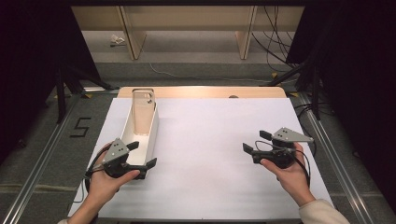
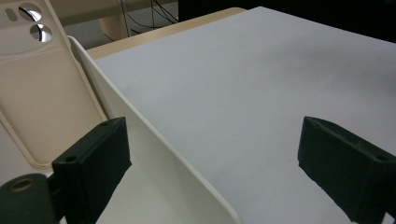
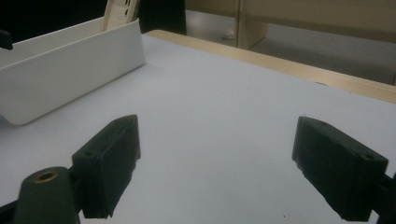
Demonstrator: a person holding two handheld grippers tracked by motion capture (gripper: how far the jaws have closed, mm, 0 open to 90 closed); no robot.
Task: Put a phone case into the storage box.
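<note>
A long white box [image 1: 154,127] lies on the left of the white sheet [image 1: 210,158]. A beige phone case [image 1: 143,112] with camera cut-outs leans upright at its far end. My left gripper [image 1: 142,154] is open at the box's near end, one jaw inside and one outside. In the left gripper view the box wall [image 2: 140,135] runs between the jaws of that gripper [image 2: 215,170], and the phone case [image 2: 42,93] stands ahead at left. My right gripper [image 1: 256,141] is open above the bare sheet at the right, holding nothing. Its own view has the gripper [image 3: 219,163], the box [image 3: 70,65] and the case [image 3: 122,11].
The sheet covers a wooden table whose far edge [image 1: 201,92] shows. Metal rails [image 1: 44,154] run along both sides on the floor. Wooden furniture legs [image 1: 133,37] and cables [image 1: 275,42] stand beyond the table. A number 5 [image 1: 80,127] is marked on the floor at left.
</note>
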